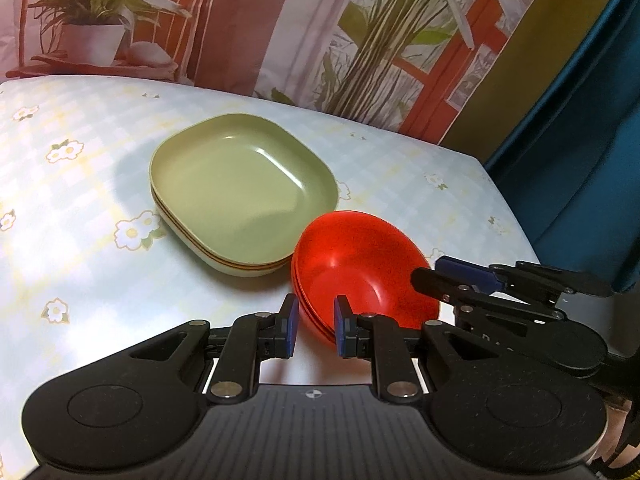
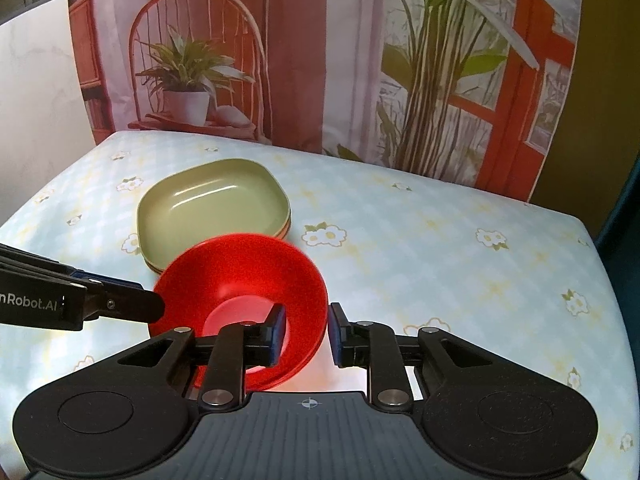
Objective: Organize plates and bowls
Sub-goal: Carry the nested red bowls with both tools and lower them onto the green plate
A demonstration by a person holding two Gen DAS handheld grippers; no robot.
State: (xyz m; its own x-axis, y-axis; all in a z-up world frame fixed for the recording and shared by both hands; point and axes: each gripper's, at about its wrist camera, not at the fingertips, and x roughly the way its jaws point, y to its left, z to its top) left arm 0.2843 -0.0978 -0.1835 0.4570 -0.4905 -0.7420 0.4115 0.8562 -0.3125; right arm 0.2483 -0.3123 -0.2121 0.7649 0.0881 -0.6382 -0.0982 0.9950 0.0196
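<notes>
Red translucent plastic bowls (image 1: pixel 360 264), round and nested in a stack of what looks like three, sit in the left wrist view just beside the near right corner of a stack of rounded-rectangular plates (image 1: pixel 240 192). The top plate is matte olive green with a glossy inner well; cream and orange rims show beneath it. The plates' long axis runs from far left to near right, toward the bowls. The bowl stack leans, its mouth facing up and toward the plates. Both stacks rest on a pale blue checked tablecloth with white flowers (image 1: pixel 80 240). The left gripper (image 1: pixel 316 326) has its blue-padded fingers apart, straddling the bowls' near rim without pressing it. The right gripper (image 1: pixel 452 276) reaches in from the right, its tip at the bowls' right rim; its fingers look nearly together, though I cannot tell whether they pinch the rim.

From the right wrist view, the red bowls (image 2: pixel 244 280) overlap the near edge of the green plate stack (image 2: pixel 212 208), mouth up and slightly blurred. The right gripper (image 2: pixel 306 330) stands open, one finger inside the bowl, the other outside its right rim. The left gripper (image 2: pixel 120 302) meets the bowls' left rim. Behind the tablecloth (image 2: pixel 440 248) hangs a printed backdrop of plants and a chair (image 2: pixel 320 60).
</notes>
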